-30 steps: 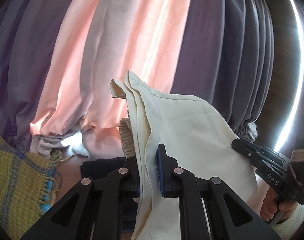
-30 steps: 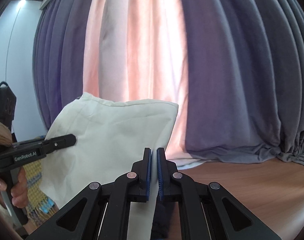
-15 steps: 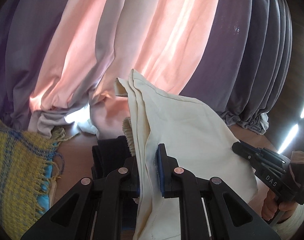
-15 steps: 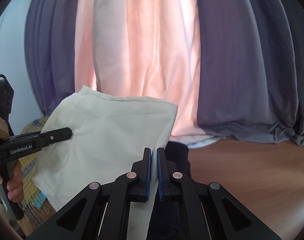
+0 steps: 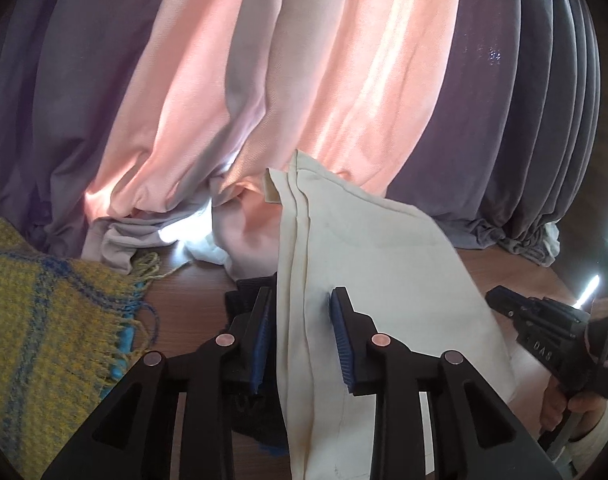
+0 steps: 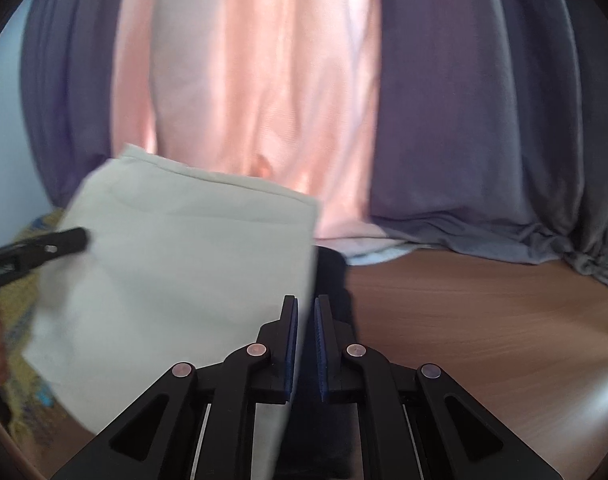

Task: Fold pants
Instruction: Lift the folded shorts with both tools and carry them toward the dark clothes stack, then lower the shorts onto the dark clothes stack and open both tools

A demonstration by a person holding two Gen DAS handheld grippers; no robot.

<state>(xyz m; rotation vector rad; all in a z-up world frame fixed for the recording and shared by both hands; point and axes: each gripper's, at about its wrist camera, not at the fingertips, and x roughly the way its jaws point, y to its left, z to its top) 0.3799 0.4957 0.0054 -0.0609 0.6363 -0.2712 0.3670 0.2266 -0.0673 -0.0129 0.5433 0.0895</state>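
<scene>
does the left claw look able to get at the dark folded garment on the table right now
Probably not directly. The left claw is opening with the cream pants hanging between its fingers, and they drape over the dark garment just ahead; it would have to let them drop first.

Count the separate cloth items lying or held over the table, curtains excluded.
3: cream pants in the middle, held up; dark garment on the table beneath them; yellow woven cloth at left. More may be hidden.

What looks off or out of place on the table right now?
The cream pants hang above a dark garment, not flat on the wooden table. The left gripper is opening while fabric still sits between its pads; a yellow woven cloth crowds the table's edge.
</scene>
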